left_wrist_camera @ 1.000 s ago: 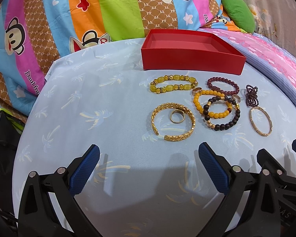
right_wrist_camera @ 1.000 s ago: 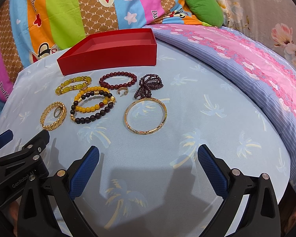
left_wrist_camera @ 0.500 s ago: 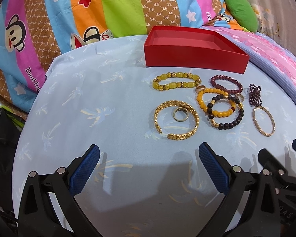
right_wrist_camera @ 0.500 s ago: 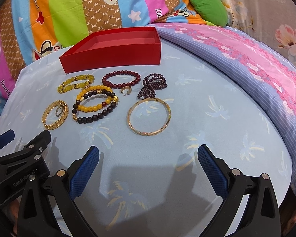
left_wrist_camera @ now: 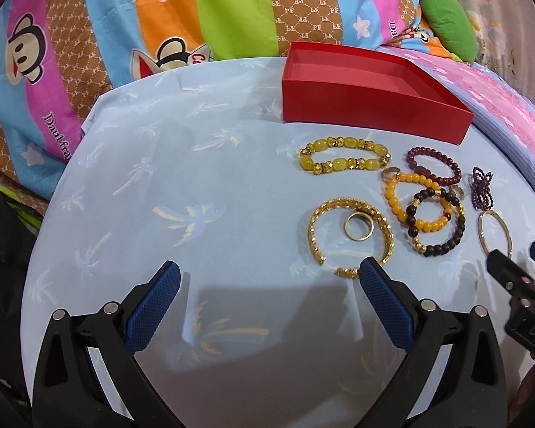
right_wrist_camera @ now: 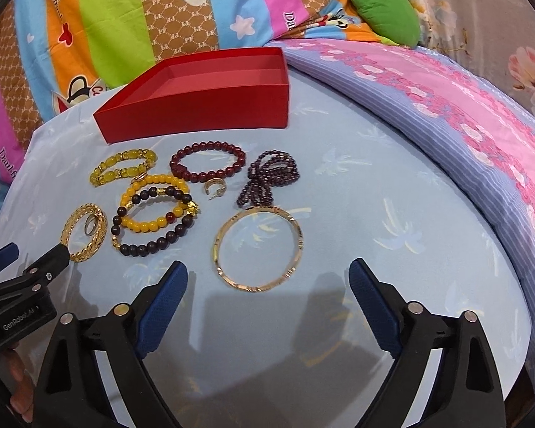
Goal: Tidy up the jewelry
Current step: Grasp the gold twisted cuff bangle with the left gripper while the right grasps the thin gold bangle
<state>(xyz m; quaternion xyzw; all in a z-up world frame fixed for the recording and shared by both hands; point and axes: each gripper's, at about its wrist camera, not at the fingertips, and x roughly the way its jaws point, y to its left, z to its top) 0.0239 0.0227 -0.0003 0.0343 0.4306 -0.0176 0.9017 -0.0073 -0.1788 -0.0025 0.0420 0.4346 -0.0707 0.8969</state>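
Closer to the jewelry than a second ago on both sides; pieces now larger and lower in each view. Nothing lifted yet, nothing in the red box (left_wrist_camera: pixel 371 107), upper centre-right of the left view; sorting judged barely begun.

Left to right in the left view: left gripper (left_wrist_camera: pixel 267 306) spread wide, empty, right pad tip just at the lower edge of the gold cuff bangle (left_wrist_camera: pixel 351 237), contact unclear; gold ring (left_wrist_camera: pixel 359 226) lying inside that bangle; bead bracelets centre-right.

In the right view: right gripper (right_wrist_camera: pixel 269 297) likewise wide open, holding nothing, pads flanking the near rim of the thin gold bangle (right_wrist_camera: pixel 258 248) at lower centre, apparently short of touching.
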